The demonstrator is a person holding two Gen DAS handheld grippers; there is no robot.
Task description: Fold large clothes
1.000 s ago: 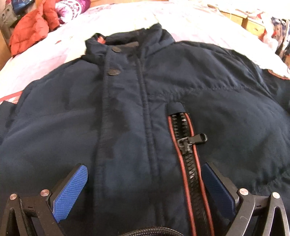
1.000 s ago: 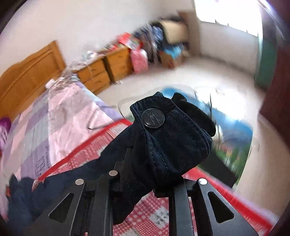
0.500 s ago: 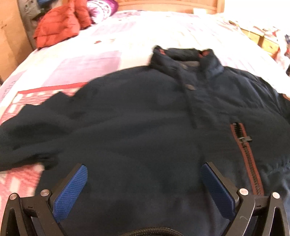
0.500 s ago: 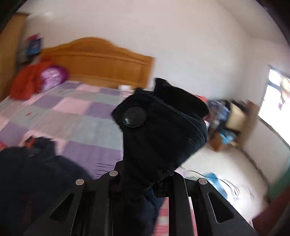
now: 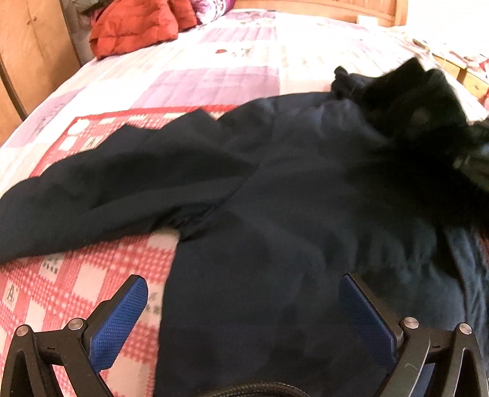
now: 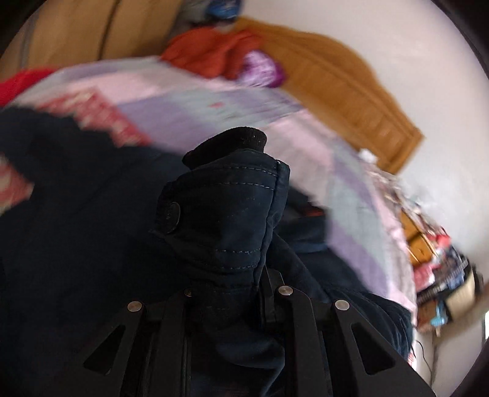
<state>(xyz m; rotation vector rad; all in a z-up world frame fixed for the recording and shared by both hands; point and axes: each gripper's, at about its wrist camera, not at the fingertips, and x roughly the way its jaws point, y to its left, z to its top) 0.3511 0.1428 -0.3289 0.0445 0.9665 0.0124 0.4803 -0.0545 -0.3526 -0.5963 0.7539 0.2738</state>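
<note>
- I see the navy jacket (image 5: 275,213) lying spread across the bed (image 5: 214,70), its body over the red-checked patch of the quilt near the foot edge and reaching toward the right side.
- One sleeve (image 5: 101,189) stretches out flat to the left edge of the bed, resting on the checked cover.
- My left gripper (image 5: 244,308) hovers low over the jacket's lower body with its jaws spread wide and nothing between them; the blue pads (image 5: 119,320) show clearly, one over the bare quilt just beside the jacket's edge, the other over the dark fabric.
- My right gripper (image 6: 232,293) has its jaws clenched on the jacket's other sleeve at the cuff (image 6: 226,220), which bunches up between the fingers and stands above them.
- On that cuff I can make out a round dark snap button (image 6: 171,213), pale stitching lines, and a black ribbed inner cuff (image 6: 232,143) poking out at the top.
- In the left wrist view the raised cuff appears as a blurred dark mass over the jacket's right shoulder area (image 5: 412,100), near the right edge of the bed.
- An orange-red padded garment (image 5: 137,24) lies heaped at the head-end left corner of the bed, beside a purple patterned pillow (image 6: 259,70).
- A wooden headboard (image 6: 336,91) runs along the head edge, and a wooden wardrobe (image 5: 27,55) stands off the left side.
</note>
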